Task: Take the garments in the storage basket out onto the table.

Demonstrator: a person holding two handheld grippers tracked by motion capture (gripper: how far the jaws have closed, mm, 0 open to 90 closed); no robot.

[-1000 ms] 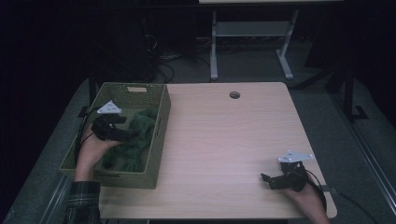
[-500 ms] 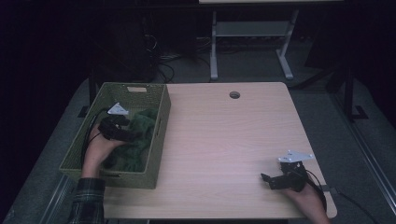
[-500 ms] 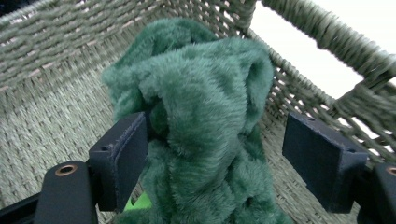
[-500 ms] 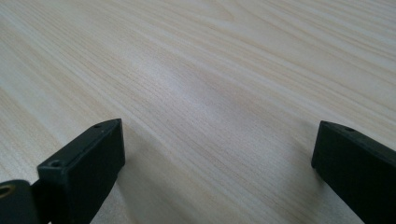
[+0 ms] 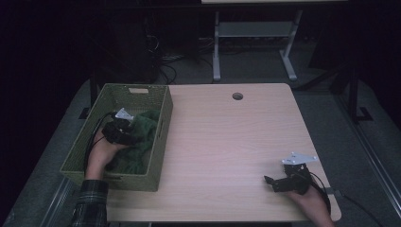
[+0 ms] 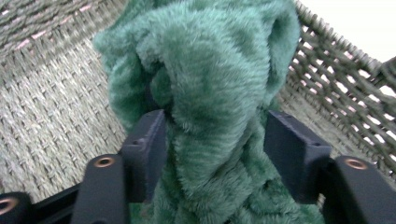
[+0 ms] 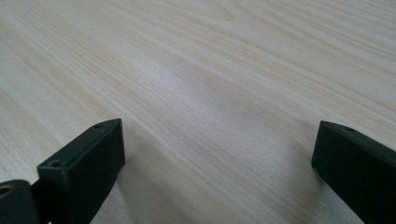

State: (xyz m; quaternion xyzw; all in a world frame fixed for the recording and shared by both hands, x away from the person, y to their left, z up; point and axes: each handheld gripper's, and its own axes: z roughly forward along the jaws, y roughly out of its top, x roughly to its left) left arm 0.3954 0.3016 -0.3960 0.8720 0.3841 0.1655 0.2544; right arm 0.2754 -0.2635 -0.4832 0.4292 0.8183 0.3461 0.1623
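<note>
A green plush cloth (image 5: 143,138) lies bunched in a woven olive basket (image 5: 137,91) at the table's left edge. My left gripper (image 5: 124,130) is down inside the basket on the cloth. In the left gripper view a thick fold of the cloth (image 6: 210,70) fills the gap of the left gripper (image 6: 212,128), and both pads touch its fur; the jaws have just been closing on it. My right gripper (image 5: 270,182) rests at the table's front right corner. Its jaws stand wide apart in the right gripper view (image 7: 215,140), with bare wood between them.
The basket's woven wall (image 6: 46,93) rises close behind the cloth. The light wooden table (image 5: 227,142) has a round cable hole (image 5: 237,96) near its far edge. A white desk frame (image 5: 255,33) stands on the dark floor beyond.
My left gripper has sunk and shifted slightly right into the basket, onto the green cloth. The right gripper has stayed where it was.
</note>
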